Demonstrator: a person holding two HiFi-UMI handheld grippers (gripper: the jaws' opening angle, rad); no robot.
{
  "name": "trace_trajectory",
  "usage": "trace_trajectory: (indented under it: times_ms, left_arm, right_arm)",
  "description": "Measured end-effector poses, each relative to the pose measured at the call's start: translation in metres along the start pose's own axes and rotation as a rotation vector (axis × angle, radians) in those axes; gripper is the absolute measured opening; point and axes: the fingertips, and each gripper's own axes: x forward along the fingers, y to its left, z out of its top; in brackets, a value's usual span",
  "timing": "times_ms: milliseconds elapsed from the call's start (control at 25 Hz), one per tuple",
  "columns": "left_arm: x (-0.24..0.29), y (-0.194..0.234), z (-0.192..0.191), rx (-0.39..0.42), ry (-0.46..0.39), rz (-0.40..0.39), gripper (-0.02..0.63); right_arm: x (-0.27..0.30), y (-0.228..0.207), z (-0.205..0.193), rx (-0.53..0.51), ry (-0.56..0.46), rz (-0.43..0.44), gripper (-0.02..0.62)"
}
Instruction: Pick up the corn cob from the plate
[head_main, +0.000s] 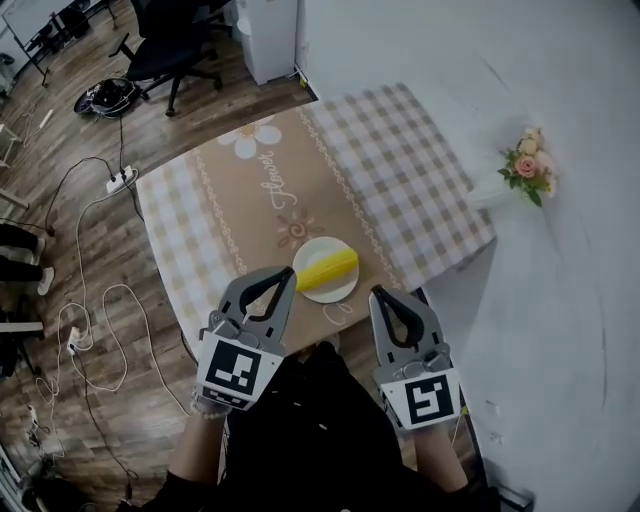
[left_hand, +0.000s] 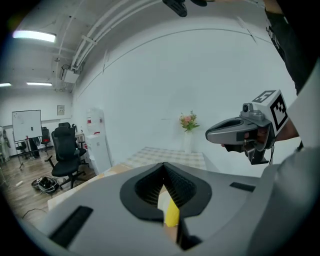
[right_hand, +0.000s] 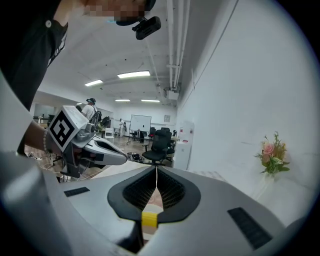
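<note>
I count one yellow corn cob (head_main: 327, 267) and one round white plate (head_main: 325, 292) under it. There is one table (head_main: 400, 170), wearing a checked cloth with a brown flower-print runner. Grey two-jaw grippers: two, the left gripper (head_main: 285, 272) and the right gripper (head_main: 380, 292). One small bunch of pink and cream flowers (head_main: 527, 165) stands by the white wall. On the wooden floor, one black swivel office chair (head_main: 170, 50) is close by; those farther back are too small to count. Then one tall white cabinet (head_main: 268, 35), one white power strip (head_main: 120, 181), one whiteboard (left_hand: 26, 125)
</note>
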Motion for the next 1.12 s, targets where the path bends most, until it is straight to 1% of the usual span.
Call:
trace_trajectory:
  times_ms: [240, 440, 640, 680, 760, 800, 920, 1000, 1120]
  left_arm:
    - [0.01, -0.002, -0.008, -0.03, 0.033, 0.027, 0.014]
    - [0.021, -0.007, -0.016, -0.026, 0.062, 0.032, 0.014]
    - [0.035, -0.013, -0.024, -0.02, 0.088, 0.026, 0.017]
    - [0.038, -0.015, -0.028, -0.022, 0.098, 0.02, 0.029]
    - [0.044, -0.021, -0.04, -0.038, 0.126, 0.009, 0.077]
    - [0.048, -0.023, -0.045, -0.04, 0.138, 0.005, 0.087]
    - [0.059, -0.029, -0.054, -0.021, 0.161, -0.004, 0.123]
    - [0.069, -0.033, -0.059, -0.014, 0.178, -0.011, 0.161]
    - [0.088, -0.046, -0.066, 0.01, 0.222, -0.052, 0.2]
  right_arm:
    - [0.008, -0.013, -0.002, 0.024, -0.025, 0.023, 0.043]
    - [0.014, -0.01, -0.012, 0.02, -0.001, 0.094, 0.041]
    - [0.02, -0.017, -0.016, 0.031, -0.027, 0.115, 0.043]
    - [0.021, -0.017, -0.018, 0.031, -0.023, 0.121, 0.042]
    - [0.021, -0.018, -0.021, 0.027, -0.008, 0.138, 0.041]
    - [0.021, -0.018, -0.023, 0.023, 0.001, 0.148, 0.043]
    - [0.019, -0.019, -0.029, 0.019, 0.016, 0.166, 0.043]
    - [0.017, -0.023, -0.035, 0.021, 0.035, 0.175, 0.043]
    - [0.015, -0.038, -0.041, 0.029, 0.042, 0.18, 0.041]
